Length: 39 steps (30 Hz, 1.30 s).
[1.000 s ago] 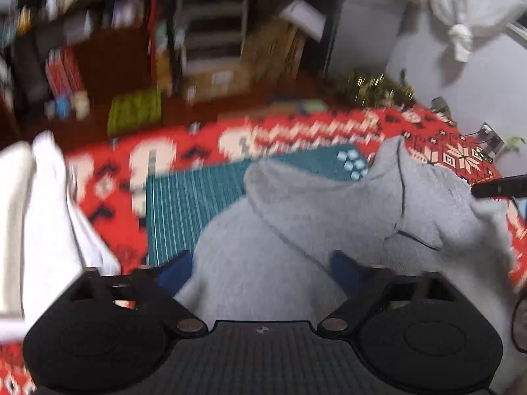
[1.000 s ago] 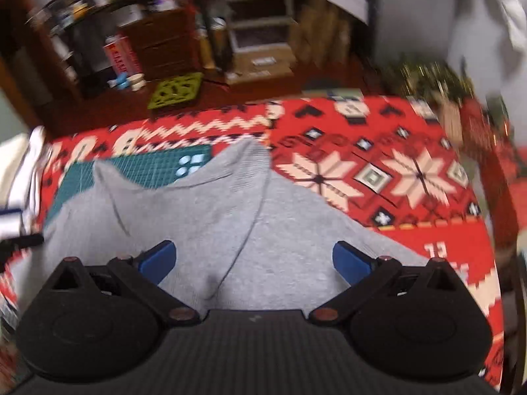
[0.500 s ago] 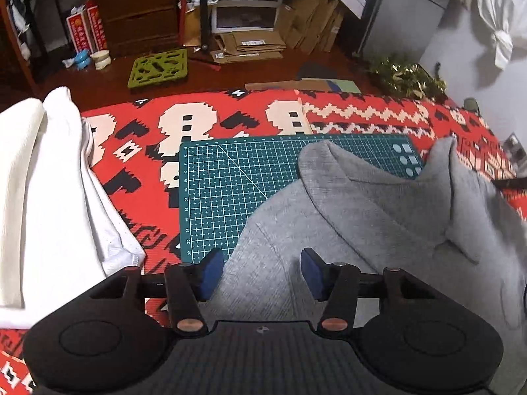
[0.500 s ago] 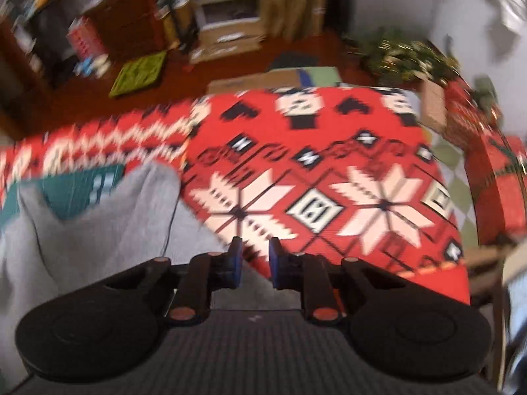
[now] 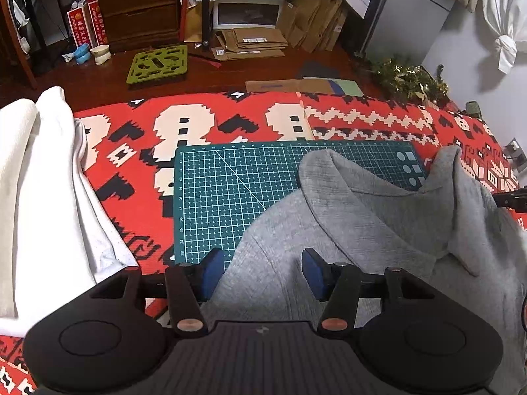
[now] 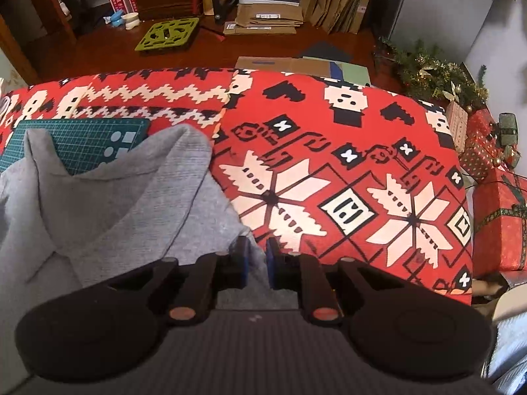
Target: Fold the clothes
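A grey shirt [image 5: 378,230] with a collar lies on a bench covered by a red patterned cloth [image 6: 346,171]. Part of the shirt rests on a green cutting mat [image 5: 237,191], with the collar end toward the far side of the bench.

The left gripper [image 5: 262,271] tips steeply down over the near left part of the shirt. Its two blue pads [image 5: 313,273] stand about half open, one on each side of a bit of grey cloth. The pads do not squeeze the cloth.

The right gripper [image 6: 255,261] also tips steeply down, at the right edge of the shirt, where the grey cloth meets the red cloth. Its jaws are almost together and are closing, with a thin fold of the shirt's edge between the blue pads [image 6: 244,263]. The pads seem to press on that fold.

In the left wrist view, a pile of white clothes [image 5: 42,197] lies on the bench to the left, well apart from the shirt. The tip of the right gripper shows as a dark shape at the far right edge of that view.
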Each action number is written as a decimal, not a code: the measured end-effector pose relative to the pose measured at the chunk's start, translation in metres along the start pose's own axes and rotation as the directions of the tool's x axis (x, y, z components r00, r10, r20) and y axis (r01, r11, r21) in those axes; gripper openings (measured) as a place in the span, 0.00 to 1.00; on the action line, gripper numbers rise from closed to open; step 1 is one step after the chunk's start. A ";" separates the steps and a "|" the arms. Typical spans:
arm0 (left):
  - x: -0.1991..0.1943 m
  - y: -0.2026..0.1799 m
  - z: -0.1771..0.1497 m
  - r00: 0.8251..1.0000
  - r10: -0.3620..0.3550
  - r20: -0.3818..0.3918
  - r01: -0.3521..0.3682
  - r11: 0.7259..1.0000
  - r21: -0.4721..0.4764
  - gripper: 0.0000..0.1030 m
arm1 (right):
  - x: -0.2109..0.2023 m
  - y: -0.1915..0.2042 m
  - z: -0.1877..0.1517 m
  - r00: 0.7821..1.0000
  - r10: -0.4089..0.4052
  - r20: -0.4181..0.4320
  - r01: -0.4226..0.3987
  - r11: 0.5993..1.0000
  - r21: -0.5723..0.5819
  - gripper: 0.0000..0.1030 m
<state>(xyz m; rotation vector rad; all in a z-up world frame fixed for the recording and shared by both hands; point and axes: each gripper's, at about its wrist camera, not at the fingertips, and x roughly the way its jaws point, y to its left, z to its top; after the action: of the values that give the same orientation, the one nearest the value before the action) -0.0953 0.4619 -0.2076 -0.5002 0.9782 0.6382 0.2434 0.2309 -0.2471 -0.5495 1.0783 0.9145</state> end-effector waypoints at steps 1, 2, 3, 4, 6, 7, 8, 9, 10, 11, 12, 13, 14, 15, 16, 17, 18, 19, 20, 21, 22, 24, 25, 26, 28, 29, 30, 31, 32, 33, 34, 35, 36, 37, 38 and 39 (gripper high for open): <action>-0.001 0.001 0.000 1.000 -0.001 0.000 0.001 1.000 -0.005 0.51 | 0.000 0.000 0.000 1.000 0.005 -0.004 -0.005 1.000 0.005 0.13; -0.001 0.002 0.000 1.000 -0.001 0.000 0.001 1.000 -0.010 0.51 | 0.000 0.000 0.001 1.000 0.011 -0.008 -0.011 1.000 0.009 0.13; -0.002 0.003 0.000 1.000 0.000 -0.001 0.000 1.000 -0.014 0.51 | 0.002 0.000 0.001 0.999 0.032 -0.022 -0.032 0.999 0.015 0.13; -0.003 0.004 -0.001 1.000 0.001 -0.003 -0.001 1.000 -0.018 0.51 | 0.003 0.000 0.001 0.998 0.054 -0.037 -0.054 0.998 0.021 0.12; -0.005 0.005 -0.003 1.000 0.005 -0.006 -0.005 1.000 -0.025 0.51 | 0.004 0.007 -0.001 0.998 0.041 -0.038 -0.042 0.999 -0.018 0.09; -0.006 0.006 -0.004 1.000 0.006 -0.007 -0.006 1.000 -0.025 0.51 | 0.004 0.009 -0.001 0.999 0.024 -0.029 -0.025 0.999 -0.029 0.06; -0.007 0.006 -0.004 1.000 0.008 -0.009 -0.009 1.000 -0.021 0.51 | 0.003 0.011 -0.001 1.000 0.007 -0.021 -0.008 0.999 -0.039 0.06; -0.008 0.006 -0.005 1.000 0.014 -0.010 -0.014 1.000 -0.014 0.51 | 0.003 0.013 -0.001 1.000 -0.009 -0.012 0.009 0.999 -0.049 0.05; -0.010 0.005 -0.005 1.000 0.020 -0.010 -0.020 1.000 -0.007 0.51 | 0.003 0.011 0.000 0.999 -0.041 0.000 0.041 0.998 -0.045 0.04; -0.011 0.005 -0.006 1.000 0.028 -0.011 -0.028 1.000 0.002 0.49 | 0.002 0.007 0.003 0.997 -0.073 0.011 0.073 0.997 -0.034 0.04; -0.012 0.005 -0.006 0.999 0.036 -0.012 -0.036 0.999 0.013 0.47 | 0.002 0.003 0.005 0.994 -0.105 0.023 0.106 0.994 -0.023 0.01; -0.013 0.006 -0.007 0.999 0.041 -0.013 -0.040 0.999 0.019 0.47 | 0.003 -0.002 0.007 0.990 -0.136 0.029 0.137 0.990 -0.021 0.00; -0.014 0.007 -0.008 0.999 0.042 -0.015 -0.041 0.999 0.022 0.47 | 0.005 -0.006 0.009 0.985 -0.167 0.035 0.168 0.986 -0.020 0.00; -0.015 0.009 -0.009 0.999 0.039 -0.015 -0.039 0.999 0.019 0.47 | 0.006 -0.009 0.009 0.985 -0.168 0.032 0.168 0.986 -0.015 0.00; -0.016 0.011 -0.009 0.999 0.038 -0.015 -0.037 0.999 0.018 0.47 | 0.006 -0.011 0.009 0.986 -0.166 0.029 0.166 0.986 -0.011 0.00; -0.016 0.014 -0.009 0.999 0.038 -0.012 -0.038 0.999 0.017 0.47 | 0.007 -0.014 0.009 0.986 -0.164 0.026 0.164 0.986 -0.006 0.00; -0.017 0.016 -0.009 0.999 0.040 -0.006 -0.040 0.999 0.019 0.47 | 0.008 -0.016 0.009 0.987 -0.162 0.023 0.162 0.987 -0.002 0.01; -0.017 0.018 -0.008 0.999 0.039 -0.002 -0.039 0.999 0.020 0.47 | 0.004 -0.019 0.010 0.987 -0.155 0.036 0.154 0.988 0.015 0.01; -0.016 0.020 -0.006 0.999 0.032 -0.001 -0.032 0.999 0.019 0.46 | -0.001 -0.023 0.010 0.986 -0.160 0.050 0.158 0.987 0.038 0.01; -0.016 0.021 -0.004 1.000 0.026 0.000 -0.026 0.999 0.019 0.44 | -0.004 -0.026 0.011 0.985 -0.161 0.055 0.157 0.985 0.066 0.04; -0.015 0.023 -0.002 1.000 0.019 0.001 -0.019 1.000 0.022 0.42 | -0.008 -0.029 0.012 0.985 -0.161 0.060 0.155 0.983 0.094 0.07; -0.012 0.024 0.003 1.000 0.008 0.006 -0.008 0.999 0.042 0.37 | -0.011 -0.034 0.013 0.989 -0.131 0.073 0.120 0.983 0.139 0.09; -0.009 0.023 0.005 1.000 0.003 0.010 -0.004 0.998 0.059 0.37 | -0.010 -0.035 0.014 0.991 -0.110 0.075 0.099 0.985 0.139 0.09; -0.007 0.023 0.007 1.000 0.002 0.011 -0.002 0.997 0.074 0.37 | -0.009 -0.033 0.015 0.993 -0.095 0.074 0.085 0.988 0.130 0.09; -0.002 0.022 0.010 1.000 0.005 0.007 -0.006 0.996 0.094 0.37 | -0.002 -0.027 0.013 0.996 -0.079 0.051 0.074 0.993 0.097 0.09; -0.001 0.022 0.011 1.000 0.002 0.005 -0.002 0.995 0.095 0.37 | 0.001 -0.024 0.012 0.996 -0.078 0.033 0.075 0.994 0.084 0.09; 0.000 0.022 0.011 1.000 -0.001 0.003 0.001 0.995 0.096 0.37 | 0.004 -0.020 0.009 0.997 -0.068 0.018 0.067 0.995 0.079 0.09; 0.002 0.022 0.011 1.000 -0.002 0.001 0.002 0.995 0.098 0.37 | 0.006 -0.018 0.006 0.998 -0.060 0.009 0.059 0.995 0.075 0.09; 0.002 0.022 0.011 1.000 0.000 -0.002 0.000 0.995 0.100 0.37 | 0.007 -0.015 0.003 0.998 -0.066 0.012 0.065 0.996 0.066 0.09; 0.003 0.021 0.011 1.000 0.000 -0.004 0.001 0.995 0.099 0.37 | 0.007 -0.012 0.002 0.997 -0.075 0.016 0.074 0.996 0.049 0.09; 0.003 0.022 0.011 1.000 -0.005 -0.006 0.006 0.996 0.094 0.37 | 0.007 -0.009 0.002 0.996 -0.083 0.018 0.082 0.996 0.031 0.09; 0.002 0.022 0.011 1.000 -0.014 -0.009 0.014 0.996 0.088 0.37 | 0.007 -0.006 0.002 0.996 -0.090 0.016 0.089 0.996 0.016 0.09; 0.001 0.022 0.010 1.000 -0.022 -0.010 0.023 0.996 0.083 0.37 | 0.008 -0.005 0.004 0.996 -0.088 0.011 0.088 0.996 0.001 0.09; 0.001 0.022 0.010 1.000 -0.027 -0.010 0.028 0.996 0.083 0.37 | 0.007 -0.002 0.005 0.997 -0.082 0.005 0.082 0.996 -0.016 0.10; 0.001 0.021 0.010 0.999 -0.028 -0.015 0.029 0.996 0.086 0.37 | 0.007 -0.001 0.005 0.997 -0.076 0.005 0.076 0.997 -0.028 0.10; 0.002 0.021 0.009 0.999 -0.027 -0.021 0.029 0.995 0.091 0.37 | 0.008 -0.001 0.005 0.997 -0.073 0.003 0.074 0.997 -0.035 0.10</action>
<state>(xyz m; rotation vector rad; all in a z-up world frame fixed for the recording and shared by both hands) -0.1034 0.4830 -0.2067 -0.4395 1.0127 0.5620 0.2482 0.2372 -0.2526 -0.6133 1.0356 0.8706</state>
